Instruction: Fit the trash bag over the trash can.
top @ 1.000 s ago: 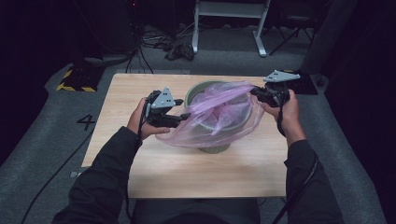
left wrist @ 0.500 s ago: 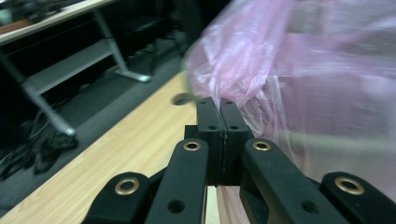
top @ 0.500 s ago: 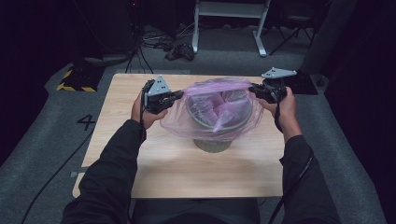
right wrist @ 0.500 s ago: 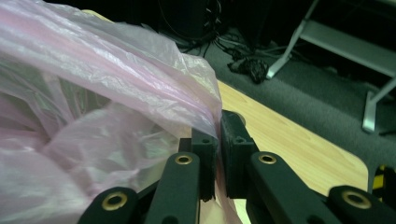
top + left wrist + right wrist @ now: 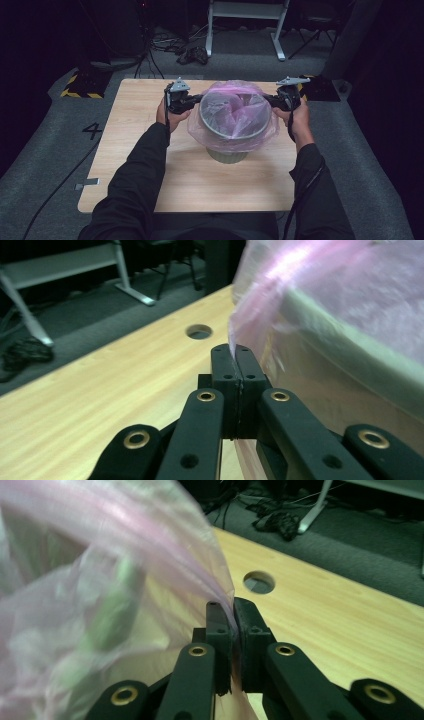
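A grey-green round bin (image 5: 227, 155) stands in the middle of the wooden table (image 5: 135, 150). A thin pink see-through bag (image 5: 232, 107) lines it, its mouth stretched over the rim and hanging down the outside. My left gripper (image 5: 197, 98) is at the bin's left side, shut on the bag's edge. My right gripper (image 5: 267, 100) is at the bin's right side, also shut on the edge. In the left gripper view the left gripper (image 5: 235, 349) pinches the film beside the bag (image 5: 325, 285) and the bin's rim (image 5: 350, 335). In the right gripper view the right gripper (image 5: 234, 605) pinches a pleat of the bag (image 5: 100, 580).
A cable hole (image 5: 199, 331) lies in the tabletop beyond the left gripper, another hole (image 5: 259, 581) beyond the right. A black box (image 5: 320, 87) sits off the table's far right corner. White desk legs (image 5: 245, 15) and cables (image 5: 192, 52) are on the floor behind.
Both grippers have come down and drawn apart with the bag. It was bunched above the bin; its mouth is now spread over the rim.
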Tool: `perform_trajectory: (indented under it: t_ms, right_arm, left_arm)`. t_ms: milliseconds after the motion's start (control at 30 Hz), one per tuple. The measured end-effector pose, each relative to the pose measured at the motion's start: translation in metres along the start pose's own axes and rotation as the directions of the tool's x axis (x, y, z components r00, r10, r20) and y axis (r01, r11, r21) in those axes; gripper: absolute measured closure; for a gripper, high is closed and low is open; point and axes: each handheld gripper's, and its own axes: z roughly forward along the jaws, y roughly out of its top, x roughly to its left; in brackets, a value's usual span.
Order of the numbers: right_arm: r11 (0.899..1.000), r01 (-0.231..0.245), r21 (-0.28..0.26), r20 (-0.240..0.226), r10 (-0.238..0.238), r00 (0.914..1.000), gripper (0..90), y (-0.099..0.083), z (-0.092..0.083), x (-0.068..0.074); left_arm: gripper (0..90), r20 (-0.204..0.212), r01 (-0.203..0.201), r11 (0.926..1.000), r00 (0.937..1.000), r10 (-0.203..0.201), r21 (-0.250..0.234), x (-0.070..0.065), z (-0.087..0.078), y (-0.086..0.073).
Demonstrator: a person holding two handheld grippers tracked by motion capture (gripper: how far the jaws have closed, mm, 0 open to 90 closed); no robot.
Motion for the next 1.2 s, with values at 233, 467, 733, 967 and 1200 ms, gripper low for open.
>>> perform_trajectory:
  t_ms: [233,467,733,967,1200]
  right_arm:
    - [0.999,0.027,-0.019,-0.088,-0.028,0.9957,89.3,-0.012,-0.01,0.011]
    - [0.996,0.075,-0.041,-0.154,-0.08,0.9848,89.5,-0.024,-0.027,0.027]
    - [0.995,0.066,-0.077,-0.067,-0.071,0.9952,87.8,-0.019,-0.046,0.03]
    - [0.991,-0.014,-0.13,-0.015,0.012,0.9998,86.8,-0.005,-0.041,0.02]
    - [0.996,-0.078,-0.034,-0.05,0.076,0.9958,87.0,-0.016,-0.006,0.012]
  left_arm:
    - [89.9,0.062,-0.049,0.9987,0.9968,0.05,-0.013,-0.015,-0.02,-0.01]
    - [90.0,0.096,-0.119,0.9928,0.9881,0.12,-0.01,-0.029,-0.049,-0.023]
    - [89.8,0.046,-0.071,0.9928,0.9961,0.075,-0.097,-0.019,-0.066,-0.017]
    - [89.9,-0.037,-0.04,0.9956,0.9987,0.037,-0.085,-0.012,-0.043,-0.001]
    - [89.8,-0.027,0.037,0.9961,0.999,-0.035,0.081,-0.006,0.0,-0.014]
